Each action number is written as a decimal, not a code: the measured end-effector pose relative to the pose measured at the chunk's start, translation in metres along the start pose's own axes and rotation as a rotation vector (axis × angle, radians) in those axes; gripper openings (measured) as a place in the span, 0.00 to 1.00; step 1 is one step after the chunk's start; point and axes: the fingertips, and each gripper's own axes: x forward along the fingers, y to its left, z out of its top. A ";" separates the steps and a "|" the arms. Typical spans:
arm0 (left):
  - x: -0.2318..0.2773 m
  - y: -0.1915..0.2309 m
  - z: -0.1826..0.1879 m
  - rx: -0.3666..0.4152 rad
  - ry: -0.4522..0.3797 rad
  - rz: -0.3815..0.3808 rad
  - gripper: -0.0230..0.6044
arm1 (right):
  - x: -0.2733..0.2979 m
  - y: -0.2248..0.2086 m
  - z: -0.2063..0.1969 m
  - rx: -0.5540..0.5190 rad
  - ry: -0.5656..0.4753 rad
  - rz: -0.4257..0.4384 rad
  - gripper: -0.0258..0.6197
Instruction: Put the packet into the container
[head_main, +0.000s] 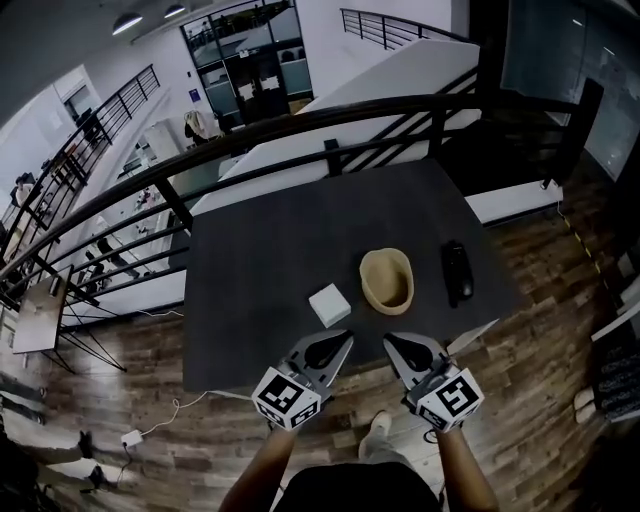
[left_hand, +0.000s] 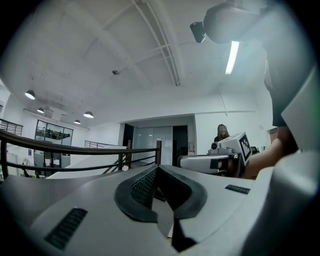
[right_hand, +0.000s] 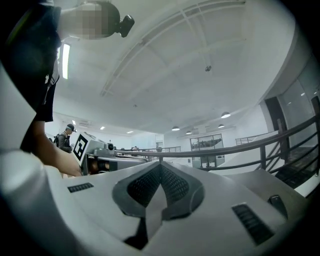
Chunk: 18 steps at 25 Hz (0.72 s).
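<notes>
A small white square packet (head_main: 329, 304) lies flat on the dark table (head_main: 270, 270), near its front edge. Just to its right stands a tan, bowl-like container (head_main: 387, 281) that looks empty. My left gripper (head_main: 342, 340) hovers just in front of the packet, jaws together and holding nothing. My right gripper (head_main: 393, 341) hangs just in front of the container, also shut and empty. Both gripper views point upward at the ceiling. In them the left gripper (left_hand: 157, 168) and the right gripper (right_hand: 160, 165) show dark pads meeting at the tip; packet and container are hidden.
A black oblong object (head_main: 457, 270) lies on the table right of the container. A dark railing (head_main: 330, 115) runs behind the table. Wooden floor (head_main: 540, 330) surrounds it, with a cable and adapter (head_main: 133, 437) at the lower left. A person (left_hand: 221, 132) stands far off.
</notes>
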 end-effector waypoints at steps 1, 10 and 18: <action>0.007 0.003 0.001 0.002 0.003 0.006 0.03 | 0.003 -0.006 0.002 0.001 -0.005 0.014 0.03; 0.045 0.030 0.013 0.039 0.032 0.067 0.03 | 0.021 -0.056 -0.003 0.002 -0.003 0.052 0.03; 0.058 0.048 0.003 0.035 0.059 0.064 0.03 | 0.038 -0.072 -0.019 0.025 0.022 0.033 0.03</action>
